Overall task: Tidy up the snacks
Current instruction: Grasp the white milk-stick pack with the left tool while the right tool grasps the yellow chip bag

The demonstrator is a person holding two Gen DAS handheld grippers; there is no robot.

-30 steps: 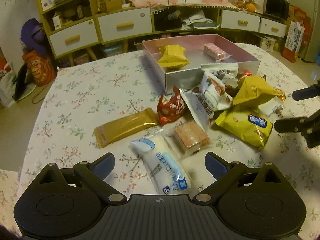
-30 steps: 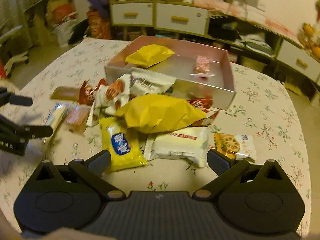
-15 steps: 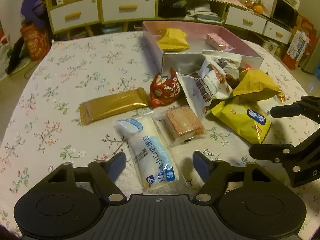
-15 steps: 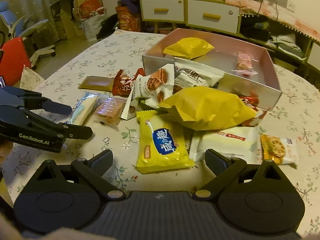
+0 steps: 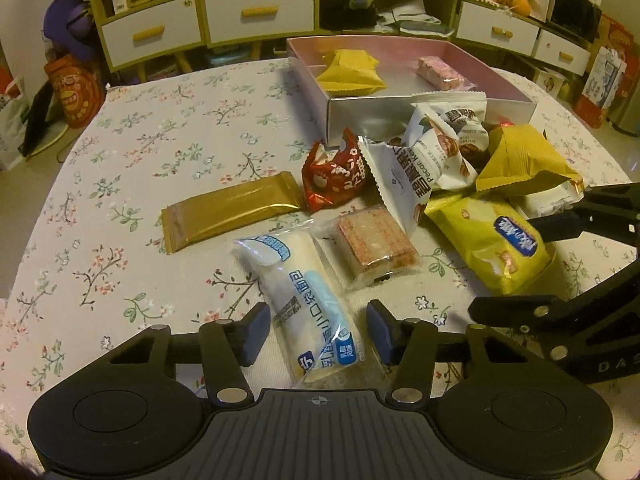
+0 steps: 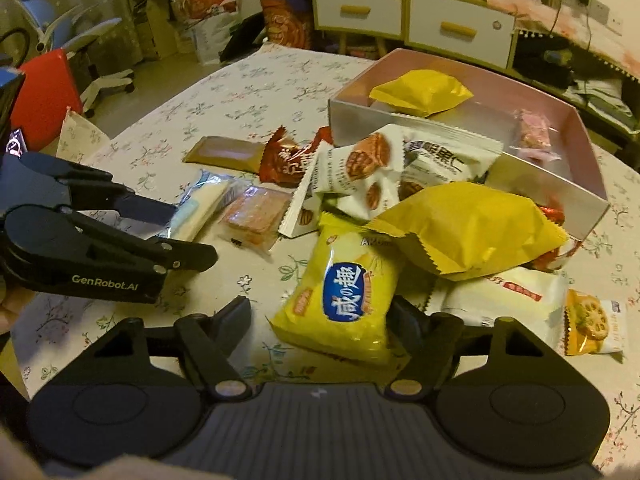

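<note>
- Biggest first: the pink box (image 5: 400,110) sits well beyond both tongs, so a loose pinch means a dropped snack on the way there.
- My right tongs (image 6: 320,320) are closing around the yellow biscuit bag (image 6: 344,300); the puffy film could squirt out.
- My left tongs (image 5: 316,334) are closing on the white-and-blue bread pack (image 5: 304,300), not yet pressing; the slick wrapper may slip.

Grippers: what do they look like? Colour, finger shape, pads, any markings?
Both are matte black plastic. The left gripper has a ribbed centre plate, round side housings, silver pivot screws and blue pads. From the right wrist view its side reads "GenRobot.AI" in white. The right gripper looks the same build, with dark pads; "DAS" lettering shows on its side.
</note>
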